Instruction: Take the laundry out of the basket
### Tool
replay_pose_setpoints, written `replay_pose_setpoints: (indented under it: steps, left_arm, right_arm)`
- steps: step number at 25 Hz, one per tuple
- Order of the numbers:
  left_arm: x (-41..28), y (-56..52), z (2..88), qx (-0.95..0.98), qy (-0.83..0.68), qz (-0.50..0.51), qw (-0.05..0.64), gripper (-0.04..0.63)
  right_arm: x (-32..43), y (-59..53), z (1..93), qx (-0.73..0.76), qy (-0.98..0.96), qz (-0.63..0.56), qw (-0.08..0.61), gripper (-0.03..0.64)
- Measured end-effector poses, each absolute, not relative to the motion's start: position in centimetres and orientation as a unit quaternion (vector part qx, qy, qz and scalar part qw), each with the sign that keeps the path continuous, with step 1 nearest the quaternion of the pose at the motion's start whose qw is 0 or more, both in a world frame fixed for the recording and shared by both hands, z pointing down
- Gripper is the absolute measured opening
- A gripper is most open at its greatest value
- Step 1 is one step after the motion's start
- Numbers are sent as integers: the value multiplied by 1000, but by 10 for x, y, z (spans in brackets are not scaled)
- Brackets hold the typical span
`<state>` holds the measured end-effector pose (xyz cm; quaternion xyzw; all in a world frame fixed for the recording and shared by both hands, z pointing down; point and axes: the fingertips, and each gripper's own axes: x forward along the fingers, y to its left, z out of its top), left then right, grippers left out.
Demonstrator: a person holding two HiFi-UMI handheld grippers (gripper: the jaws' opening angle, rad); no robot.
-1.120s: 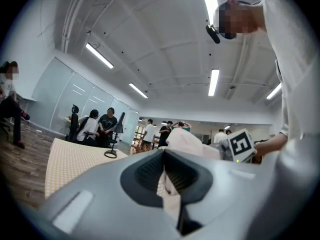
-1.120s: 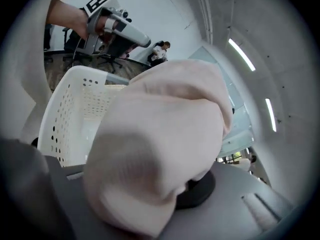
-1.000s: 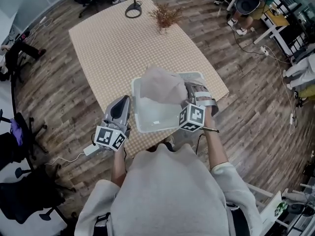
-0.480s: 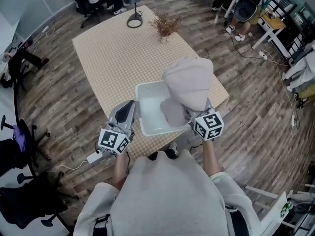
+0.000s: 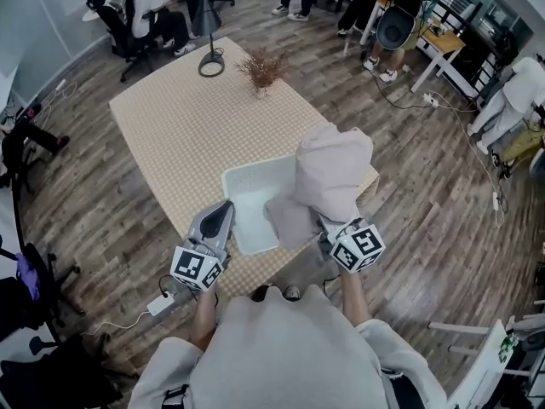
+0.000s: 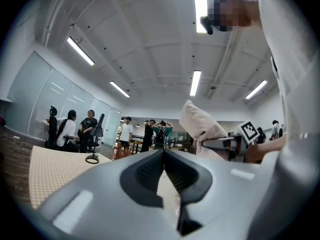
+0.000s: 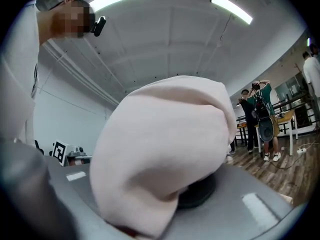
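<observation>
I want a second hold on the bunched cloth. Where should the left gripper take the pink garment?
Probably the loose lower flap of the pink garment, drooping over the basket beside the right gripper that holds it. Come level from the left: that flap hangs free and thin, facing the left gripper, whose closed jaws must open first.

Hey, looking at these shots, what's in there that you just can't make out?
- Right side of the white plastic basket, head view: the pale pink bunched cloth hangs over it, so any laundry beneath is hidden.
- Jaw tips of the right hand-held gripper, right gripper view: buried in that cloth.
- What garment the cloth is: too bunched to tell.
- People at the room's far end, head view: too small, partly cut by the top edge.
</observation>
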<state>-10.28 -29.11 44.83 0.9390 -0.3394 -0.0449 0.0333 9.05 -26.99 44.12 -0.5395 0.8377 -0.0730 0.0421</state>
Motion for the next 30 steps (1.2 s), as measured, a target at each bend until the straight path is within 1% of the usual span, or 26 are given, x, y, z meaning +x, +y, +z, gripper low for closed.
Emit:
replay_pose_setpoints:
  steps: [4,9,12,19,30]
  left_arm:
    - [-90,-275,447,943,-328,-44,27,11]
    - [-68,-232,441,944,-327,-44,16,11]
    - [-61,-198,436,943,-331,-41,5,11]
    - [-62,-107,444,936,-351,-29,-1,11]
    - [-60,5,445,939,-343,-26,0,11]
  right_arm:
    - [86,-245,434,-531,843,-69,52,133]
    - [101,-193,423,-525,847,-50,58,133]
    - [108,-154,422,-527,847,-43,50,133]
    - [113,-66,441,-522,850,-51,48,133]
    - [108,37,446,-527,848,-43,43,133]
